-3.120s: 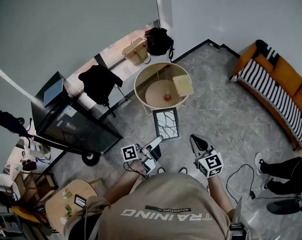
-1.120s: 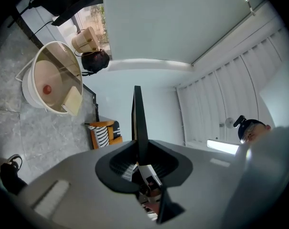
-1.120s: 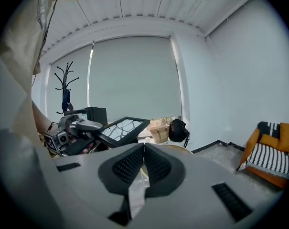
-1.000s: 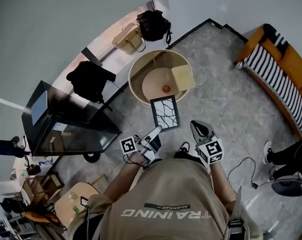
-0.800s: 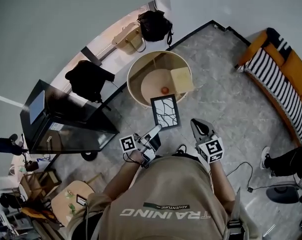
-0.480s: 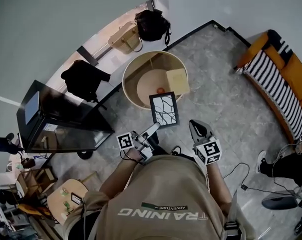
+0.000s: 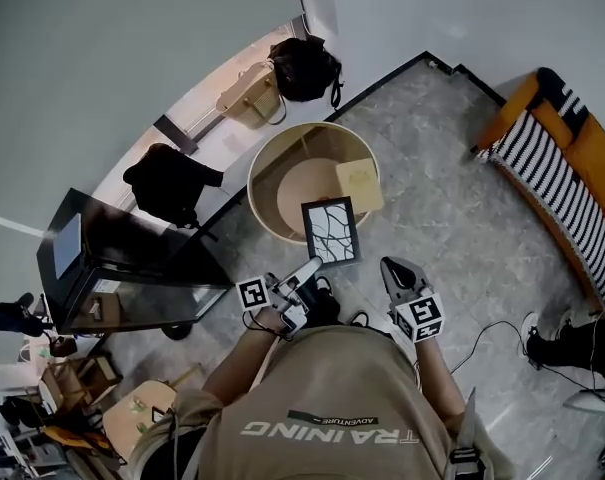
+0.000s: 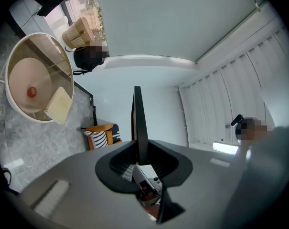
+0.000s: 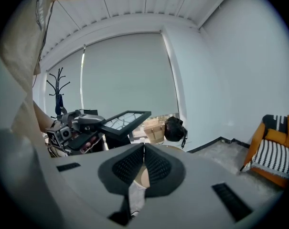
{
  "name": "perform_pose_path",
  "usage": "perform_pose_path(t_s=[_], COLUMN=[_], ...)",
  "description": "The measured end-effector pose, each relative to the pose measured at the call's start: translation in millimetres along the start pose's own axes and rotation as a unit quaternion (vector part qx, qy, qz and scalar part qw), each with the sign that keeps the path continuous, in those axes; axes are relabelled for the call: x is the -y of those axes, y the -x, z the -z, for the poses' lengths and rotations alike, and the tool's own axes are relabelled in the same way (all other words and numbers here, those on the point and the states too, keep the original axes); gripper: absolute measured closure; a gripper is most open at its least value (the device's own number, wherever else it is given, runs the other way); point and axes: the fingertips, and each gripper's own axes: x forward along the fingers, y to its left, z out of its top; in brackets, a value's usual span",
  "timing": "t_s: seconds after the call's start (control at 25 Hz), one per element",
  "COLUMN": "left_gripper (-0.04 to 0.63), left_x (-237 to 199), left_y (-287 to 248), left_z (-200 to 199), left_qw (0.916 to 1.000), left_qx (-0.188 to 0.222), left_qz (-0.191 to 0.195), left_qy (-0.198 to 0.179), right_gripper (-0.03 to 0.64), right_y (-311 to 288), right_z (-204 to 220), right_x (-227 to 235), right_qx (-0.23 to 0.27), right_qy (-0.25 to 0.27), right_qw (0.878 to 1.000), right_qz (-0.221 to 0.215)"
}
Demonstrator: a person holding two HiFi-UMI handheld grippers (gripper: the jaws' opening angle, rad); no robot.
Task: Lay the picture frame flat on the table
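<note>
The picture frame [image 7: 331,232] is black with a white cracked-line print. It faces up, tilted, above the near rim of the round wooden table [image 7: 258,173]. My left gripper [image 7: 307,271] is shut on the frame's near edge. In the left gripper view the frame [image 8: 137,123] stands edge-on between the jaws of the left gripper [image 8: 140,150]. My right gripper [image 7: 390,268] hovers to the right of the frame, shut with nothing in it. The right gripper view shows its closed pads [image 9: 154,168], with the frame [image 9: 125,120] at the left.
On the table lie a beige square pad [image 7: 359,181] and a small red ball [image 8: 32,91]. A black cabinet [image 7: 122,258] stands left, with a black bag [image 7: 302,68] and a tan basket [image 7: 244,93] by the wall. An orange striped sofa [image 7: 572,168] is right. A cable [image 7: 492,333] lies on the floor.
The person has stepped nearer the round table. The frame, still held in the left gripper, now overlaps the table's near rim. The right gripper stays shut beside it.
</note>
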Motion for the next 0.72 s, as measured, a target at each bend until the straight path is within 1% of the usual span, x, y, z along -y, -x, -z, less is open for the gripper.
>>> perform_pose_path(t_s=[0.2,0.44,0.56,0.72], left_gripper=[0.518,0.518,0.518,0.518], left_x=[-6.9,-14.1,-22.0,-32.1], left_y=[-10.8,-22.2,-25.4,-25.2], left_z=[-39.0,-77.1,-96.4,-104.7], left_qw=[0.9999,0.9993,0.9988,0.9974], left_qx=[-0.005,-0.024,-0.033,-0.044], left_qz=[0.012,0.022,0.021,0.025], left_qy=[0.005,0.016,0.028,0.051], right_gripper=[0.609,0.610,0.610,0.610], right_y=[-30.4,-73.3,-95.7,-106.8], right_z=[-24.2,-51.2,-60.8,-60.5], right_x=[7.4,10.7,12.6,13.1], right_qx=[-0.001,0.000,-0.005,-0.007], right_qy=[0.005,0.032,0.030,0.025], right_qw=[1.000,0.999,0.999,0.999], right_qz=[0.015,0.016,0.023,0.040])
